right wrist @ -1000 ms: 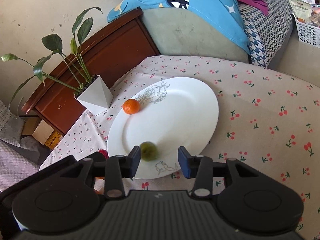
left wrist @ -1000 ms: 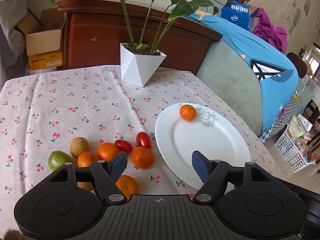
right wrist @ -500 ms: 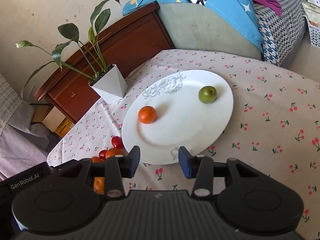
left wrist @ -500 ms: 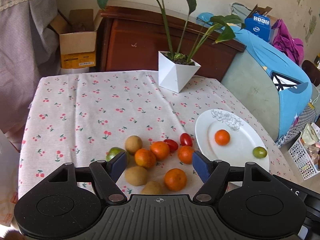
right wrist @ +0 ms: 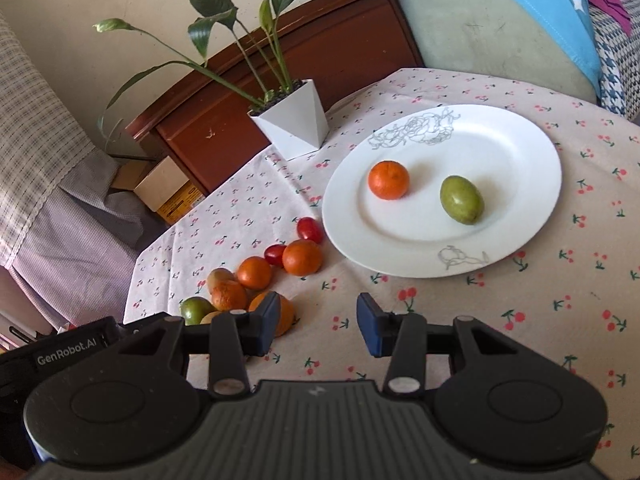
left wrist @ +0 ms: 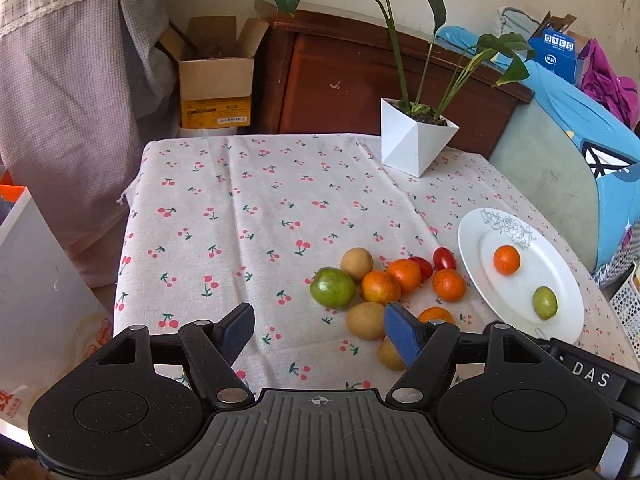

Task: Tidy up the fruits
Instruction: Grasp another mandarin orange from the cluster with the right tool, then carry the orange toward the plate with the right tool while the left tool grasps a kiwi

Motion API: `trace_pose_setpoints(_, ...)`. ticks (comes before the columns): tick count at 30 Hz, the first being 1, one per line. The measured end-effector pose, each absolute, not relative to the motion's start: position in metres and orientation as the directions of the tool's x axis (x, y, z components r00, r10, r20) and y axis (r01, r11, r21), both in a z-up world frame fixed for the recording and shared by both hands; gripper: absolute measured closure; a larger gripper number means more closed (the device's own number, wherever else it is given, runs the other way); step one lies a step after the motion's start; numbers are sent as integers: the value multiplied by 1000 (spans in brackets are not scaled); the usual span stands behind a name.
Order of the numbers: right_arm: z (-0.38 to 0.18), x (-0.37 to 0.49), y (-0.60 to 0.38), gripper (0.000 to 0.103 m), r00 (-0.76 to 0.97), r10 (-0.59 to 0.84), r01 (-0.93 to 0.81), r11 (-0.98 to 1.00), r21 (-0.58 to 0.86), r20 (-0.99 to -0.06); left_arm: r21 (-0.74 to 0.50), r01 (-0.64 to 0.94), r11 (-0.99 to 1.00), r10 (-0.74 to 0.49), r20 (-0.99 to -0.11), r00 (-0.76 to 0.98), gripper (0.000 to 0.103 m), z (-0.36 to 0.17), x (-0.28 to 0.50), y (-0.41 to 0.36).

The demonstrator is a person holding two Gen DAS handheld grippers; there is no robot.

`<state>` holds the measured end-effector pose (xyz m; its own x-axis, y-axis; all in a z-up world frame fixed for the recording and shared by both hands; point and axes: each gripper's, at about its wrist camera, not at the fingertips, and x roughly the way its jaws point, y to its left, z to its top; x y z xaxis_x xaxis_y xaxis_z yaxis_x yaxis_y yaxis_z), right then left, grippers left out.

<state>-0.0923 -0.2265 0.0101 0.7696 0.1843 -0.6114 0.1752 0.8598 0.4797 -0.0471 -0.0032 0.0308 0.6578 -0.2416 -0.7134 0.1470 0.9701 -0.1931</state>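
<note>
— What do we have on the white plate (right wrist: 536,160)?

— We see two fruits on it: a small orange (right wrist: 389,179) toward the plate's flower-drawn edge and a green fruit (right wrist: 462,199) just beside it, the two apart.

— And off the plate?

— On the cherry-print tablecloth (left wrist: 248,216), near the plate's rim, we count a loose pile (left wrist: 384,292): several oranges, two red cherry tomatoes (left wrist: 444,258) nearest the plate, some tan round fruits and one larger green fruit (left wrist: 332,292) on the side farthest from the plate.

— Our grippers?

— Our left gripper (left wrist: 320,330) hangs over the cloth at the pile's near edge, fingers spread wide, nothing between them. Our right gripper (right wrist: 317,324) sits short of the plate's near rim, fingers apart too, empty.

— Anything beyond the plate?

— A white faceted planter (right wrist: 292,120), on the cloth's far edge.
</note>
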Motion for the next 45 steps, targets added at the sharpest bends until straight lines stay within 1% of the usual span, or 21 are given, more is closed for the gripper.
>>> trace_pose_setpoints(8,4,-78,-209,59,759,227,139,859,493,-610,-145,190,971,-235,-725,648,31,22,-57,-3)
trace_pose_setpoints(12,1,-72,-203,59,751,220,145,864,481,-622,-112,206,972,-221,-733,644,30,18,-59,-6)
trace_pose_setpoints(17,-4,-65,-197,59,741,225,149,864,481,-633,-101,227,969,-226,-738,635,30,14,-61,-8)
trace_pose_setpoints(19,-5,-62,-194,60,742,212,148,873,464,-635,-102,237,966,-232,-741,630,30,12,-62,-9)
trace_pose_setpoints(22,-6,-60,-190,71,740,206,143,882,449,-641,-109,258,960,-252,-738,626,30,11,-63,-11)
trace_pose_setpoints(26,-5,-62,-193,72,741,203,146,882,449,-640,-152,289,945,-305,-723,619,30,10,-66,-14)
trace_pose_setpoints(31,0,-72,-215,72,753,173,194,863,466,-634,-194,334,922,-369,-703,609,32,8,-67,-25)
trace_pose_setpoints(34,2,-79,-228,72,760,157,214,855,472,-630,-209,339,917,-383,-697,607,34,5,-66,-33)
trace_pose_setpoints(36,3,-83,-234,72,759,154,225,850,477,-633,-213,339,916,-386,-695,607,42,3,-65,-38)
trace_pose_setpoints(40,2,-86,-240,72,754,139,244,848,470,-642,-205,336,919,-378,-695,611,50,-1,-63,-47)
trace_pose_setpoints(41,1,-87,-242,72,753,138,247,847,471,-643,-193,336,922,-371,-693,618,54,-1,-63,-49)
trace_pose_setpoints(45,1,-88,-244,72,750,132,260,842,473,-648,-173,341,924,-361,-686,631,59,-3,-62,-56)
